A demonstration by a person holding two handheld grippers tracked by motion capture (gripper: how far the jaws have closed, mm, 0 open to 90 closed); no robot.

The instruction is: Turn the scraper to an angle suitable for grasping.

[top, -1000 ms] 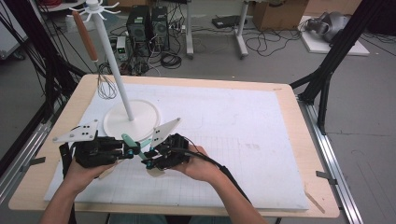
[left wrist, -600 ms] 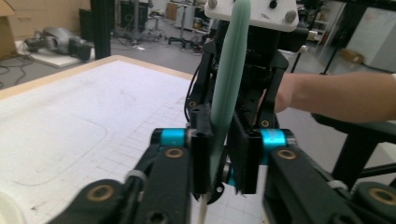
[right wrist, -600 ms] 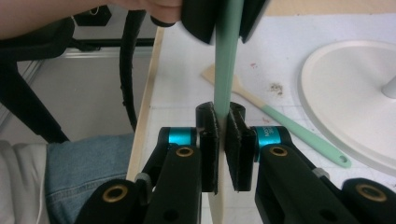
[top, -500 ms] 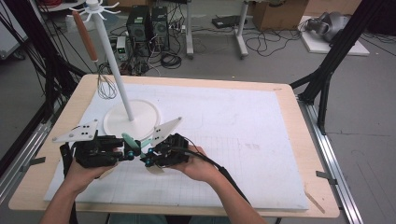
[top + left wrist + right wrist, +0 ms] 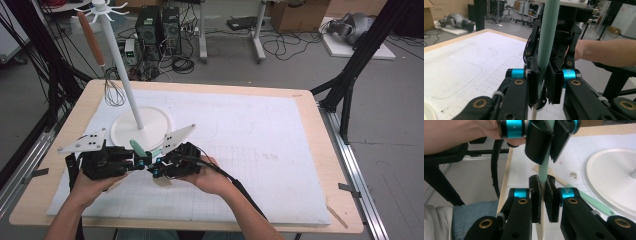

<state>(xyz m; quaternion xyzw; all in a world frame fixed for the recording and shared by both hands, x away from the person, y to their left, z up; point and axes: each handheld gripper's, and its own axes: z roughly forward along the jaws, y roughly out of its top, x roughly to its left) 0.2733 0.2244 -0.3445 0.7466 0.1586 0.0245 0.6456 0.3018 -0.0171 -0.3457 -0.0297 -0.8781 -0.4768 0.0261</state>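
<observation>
Both grippers, left gripper and right gripper, are clamping the mint spatula handle (no readable labels).

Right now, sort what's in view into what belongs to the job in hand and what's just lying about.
In the job:
mint-handled utensil, gripped at both ends
left gripper, jaws just closed further on it
right gripper, jaws just closed on it too

Lying about:
second mint-handled utensil, flat on the mat
whisk, hanging from the stand
</observation>
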